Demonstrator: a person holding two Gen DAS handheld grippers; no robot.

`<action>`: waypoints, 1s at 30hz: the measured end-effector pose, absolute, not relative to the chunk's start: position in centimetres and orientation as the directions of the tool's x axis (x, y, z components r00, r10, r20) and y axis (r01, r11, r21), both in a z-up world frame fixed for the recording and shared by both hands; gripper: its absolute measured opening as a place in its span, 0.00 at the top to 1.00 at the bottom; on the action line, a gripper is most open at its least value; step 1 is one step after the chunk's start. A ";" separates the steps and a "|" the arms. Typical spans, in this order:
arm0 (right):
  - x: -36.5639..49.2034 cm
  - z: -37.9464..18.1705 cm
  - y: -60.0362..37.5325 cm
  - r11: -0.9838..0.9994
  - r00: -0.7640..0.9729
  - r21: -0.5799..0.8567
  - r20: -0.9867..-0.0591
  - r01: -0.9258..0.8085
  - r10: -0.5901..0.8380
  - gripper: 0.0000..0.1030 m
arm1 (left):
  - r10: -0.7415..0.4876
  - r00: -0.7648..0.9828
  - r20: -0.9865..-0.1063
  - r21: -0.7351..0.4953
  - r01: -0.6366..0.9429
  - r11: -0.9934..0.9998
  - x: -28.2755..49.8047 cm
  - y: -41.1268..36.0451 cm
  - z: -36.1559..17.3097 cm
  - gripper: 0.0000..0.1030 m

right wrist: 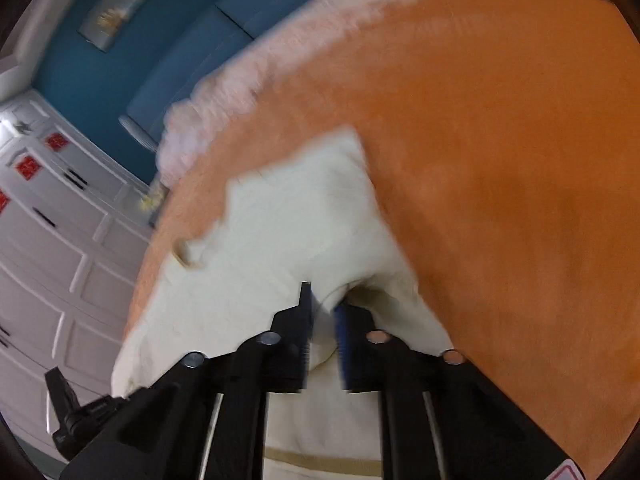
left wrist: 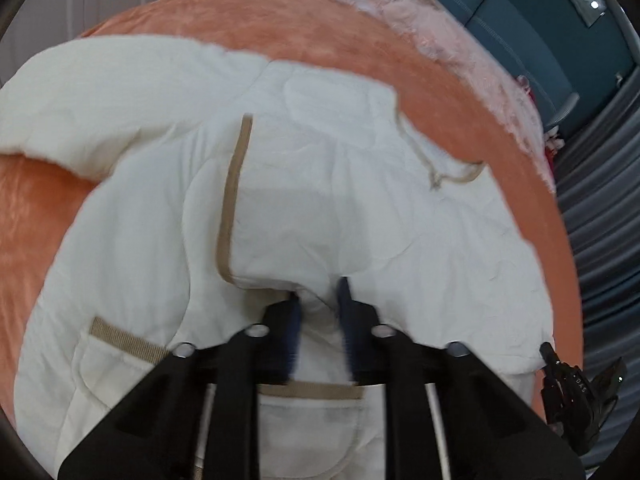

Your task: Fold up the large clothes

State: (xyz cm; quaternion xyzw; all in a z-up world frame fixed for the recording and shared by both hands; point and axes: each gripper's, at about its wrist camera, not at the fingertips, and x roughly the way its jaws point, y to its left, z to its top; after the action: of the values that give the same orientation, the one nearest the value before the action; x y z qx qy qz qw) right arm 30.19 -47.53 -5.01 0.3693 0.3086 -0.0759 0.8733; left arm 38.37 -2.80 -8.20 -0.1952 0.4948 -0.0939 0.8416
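1. Item: white quilted jacket w/ tan trim, spread on the orange blanket covering the bed; it fills the mid and near part of the left wrist view; one sleeve runs off far-left; a drawstring lies at the far-right edge.
2. Your left gripper: jaws nearly closed, w/ a bunched ridge of jacket fabric pinched between the pads, just beside the tan-trimmed front edge; a tan-topped pocket shows below the fingers.
3. Your right gripper: jaws likewise drawn in on a fold of the same cream fabric; a dark hollow sits just right of the pinch, possibly a sleeve or hem opening; cannot tell which, view is blurred.
4. Step in hand, by my reading: both grips set, fold itself not yet made; jacket is largely flat.
5. Next move calls for: lift both pinches together, keeping the edge between them taut; carry across the body of the jacket and lay down square.
6. Risk: padded cloth is bulky and slick; a shallow pinch may slip out mid-carry; check bite depth before lifting.
7. Surrounds: fluffy pink throw far-right, well apart; no obstruction seen.
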 end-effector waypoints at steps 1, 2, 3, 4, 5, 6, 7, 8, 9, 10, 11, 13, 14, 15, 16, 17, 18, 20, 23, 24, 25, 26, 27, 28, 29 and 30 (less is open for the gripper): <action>29.6 -3.8 -47.3 0.732 0.819 0.588 -0.569 0.344 0.072 0.91 | -0.359 0.519 -0.776 -0.432 -0.023 0.902 38.2 -2.6 -7.3 0.89; 29.1 -2.2 -46.8 0.766 0.843 0.557 -0.536 0.321 0.037 0.91 | -0.358 0.564 -0.744 -0.434 0.000 0.901 37.9 -2.3 -5.9 0.90; 28.8 -1.2 -46.0 0.809 0.859 0.505 -0.512 0.302 -0.002 0.92 | -0.353 0.585 -0.730 -0.427 0.013 0.904 37.4 -2.2 -5.3 0.90; 29.0 -1.3 -45.5 0.834 0.849 0.455 -0.528 0.312 -0.029 0.92 | -0.340 0.601 -0.723 -0.409 0.024 0.912 37.3 -2.4 -4.9 0.90; 29.9 -2.5 -45.0 0.861 0.807 0.385 -0.588 0.333 -0.049 0.92 | -0.299 0.608 -0.735 -0.357 0.028 0.934 37.2 -3.0 -5.2 0.90; 30.9 -4.4 -44.7 0.872 0.749 0.335 -0.660 0.357 -0.052 0.92 | -0.264 0.599 -0.756 -0.309 0.028 0.951 37.4 -3.5 -6.0 0.90; 31.5 -5.9 -44.7 0.872 0.707 0.315 -0.705 0.374 -0.049 0.92 | -0.241 0.584 -0.775 -0.279 0.026 0.960 37.5 -3.9 -7.0 0.90; 32.0 -7.7 -44.8 0.868 0.665 0.309 -0.746 0.390 -0.033 0.92 | -0.217 0.553 -0.804 -0.249 0.019 0.968 37.8 -4.3 -8.8 0.90; 32.0 -8.4 -45.0 0.858 0.660 0.325 -0.751 0.397 -0.021 0.92 | -0.207 0.530 -0.822 -0.235 0.015 0.972 37.8 -4.3 -10.1 0.90; 31.7 -8.4 -45.2 0.855 0.661 0.329 -0.750 0.402 -0.022 0.91 | -0.203 0.526 -0.826 -0.229 0.015 0.973 37.7 -4.2 -11.0 0.89; 31.7 -8.1 -45.2 0.855 0.657 0.318 -0.753 0.410 -0.034 0.90 | -0.195 0.551 -0.811 -0.216 0.028 0.976 37.2 -4.2 -11.3 0.88; 31.3 -7.4 -44.7 0.861 0.647 0.274 -0.758 0.428 -0.081 0.84 | -0.176 0.578 -0.797 -0.190 0.036 0.981 36.8 -4.5 -11.4 0.88; 30.6 -6.8 -44.3 0.860 0.657 0.259 -0.746 0.440 -0.111 0.79 | -0.162 0.594 -0.788 -0.173 0.040 0.984 36.5 -4.6 -11.4 0.87; 29.1 -6.1 -44.2 0.853 0.666 0.238 -0.728 0.465 -0.160 0.76 | -0.151 0.609 -0.779 -0.158 0.043 0.987 36.3 -4.8 -11.5 0.87; 28.0 -5.2 -43.5 0.842 0.672 0.198 -0.702 0.502 -0.236 0.76 | -0.143 0.621 -0.770 -0.147 0.046 0.988 36.3 -5.0 -11.6 0.86; 27.5 -4.2 -43.1 0.836 0.681 0.177 -0.677 0.520 -0.280 0.72 | -0.130 0.635 -0.762 -0.133 0.044 0.990 36.0 -5.1 -11.7 0.85; 26.4 -2.9 -41.8 0.838 0.712 0.165 -0.625 0.521 -0.320 0.72 | -0.120 0.643 -0.756 -0.121 0.042 0.992 35.9 -5.4 -11.8 0.85; 26.2 -1.7 -39.4 0.876 0.760 0.168 -0.587 0.451 -0.279 0.72 | -0.099 0.656 -0.748 -0.099 0.037 0.994 35.7 -5.6 -11.8 0.82; 29.9 -1.9 -34.6 0.953 0.762 0.154 -0.639 0.260 -0.105 0.69 | -0.072 0.672 -0.737 -0.074 0.026 0.997 35.6 -6.2 -11.8 0.77; 31.1 -2.7 -33.2 0.962 0.753 0.171 -0.656 0.213 -0.051 0.69 | -0.067 0.675 -0.735 -0.070 0.024 0.997 35.6 -6.2 -11.8 0.77; 32.1 -3.5 -32.1 0.966 0.735 0.171 -0.677 0.195 -0.029 0.69 | -0.064 0.676 -0.734 -0.067 0.022 0.998 35.6 -6.3 -11.8 0.75; 32.8 -4.2 -31.3 0.968 0.720 0.174 -0.694 0.182 -0.011 0.69 | -0.061 0.680 -0.731 -0.066 0.018 0.998 35.6 -6.2 -11.9 0.73; 33.6 -5.1 -30.4 0.970 0.701 0.175 -0.714 0.168 0.007 0.69 | -0.060 0.681 -0.730 -0.067 0.017 0.998 35.5 -6.2 -12.0 0.72; 34.0 -5.8 -29.9 0.972 0.689 0.168 -0.725 0.166 0.008 0.69 | -0.061 0.684 -0.727 -0.069 0.015 0.997 35.5 -6.2 -12.1 0.71; 34.2 -6.6 -29.5 0.974 0.679 0.149 -0.734 0.171 -0.007 0.69 | -0.064 0.688 -0.723 -0.074 0.015 0.997 35.5 -6.1 -12.2 0.70; 34.2 -7.3 -29.2 0.976 0.671 0.127 -0.741 0.175 -0.024 0.69 | -0.067 0.690 -0.721 -0.077 0.015 0.997 35.3 -6.0 -12.3 0.69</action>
State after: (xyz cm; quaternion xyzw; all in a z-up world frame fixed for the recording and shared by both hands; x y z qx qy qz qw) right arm 34.22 -29.15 -7.31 0.0942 0.4017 -0.0549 0.9093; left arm 35.33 -6.03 -12.26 -0.0325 0.3930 -0.0223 0.9187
